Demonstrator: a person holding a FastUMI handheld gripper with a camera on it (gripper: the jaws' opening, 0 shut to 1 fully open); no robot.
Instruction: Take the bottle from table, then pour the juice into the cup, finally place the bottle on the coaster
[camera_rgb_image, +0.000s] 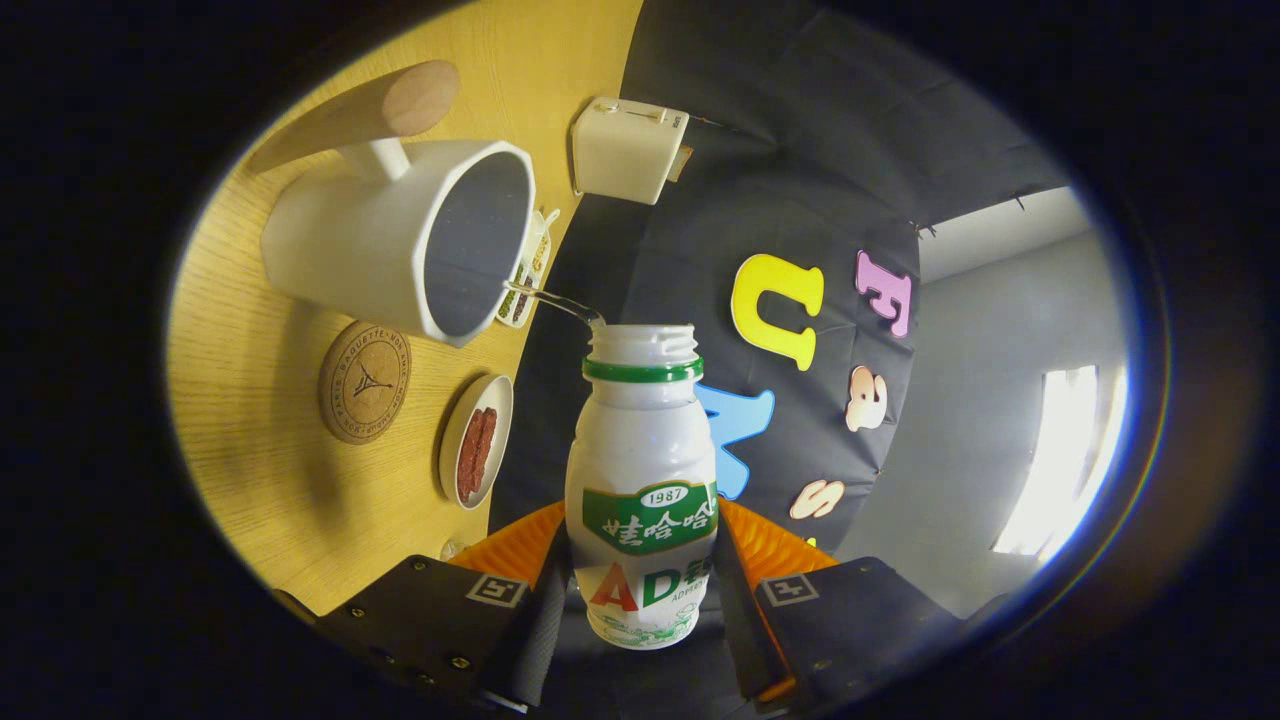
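Between my two fingers, at the bottom centre of the frame, my gripper (642, 600) pinches the white plastic bottle with green neck ring (642, 470) from both sides. Its open mouth is tipped toward the white faceted cup with wooden handle (400, 235) at upper left, and a thin clear stream (555, 300) reaches the cup's rim. Beside the cup, on the yellow wooden table (260, 480), lies the round cork coaster (365, 382), with bare wood around it. Just right of the coaster stands a small white dish with red strips (477, 441), near the table edge.

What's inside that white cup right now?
The white cup has a dark interior; how much liquid it holds can't be judged. A thin stream runs from the bottle, clamped in the gripper, to its rim.
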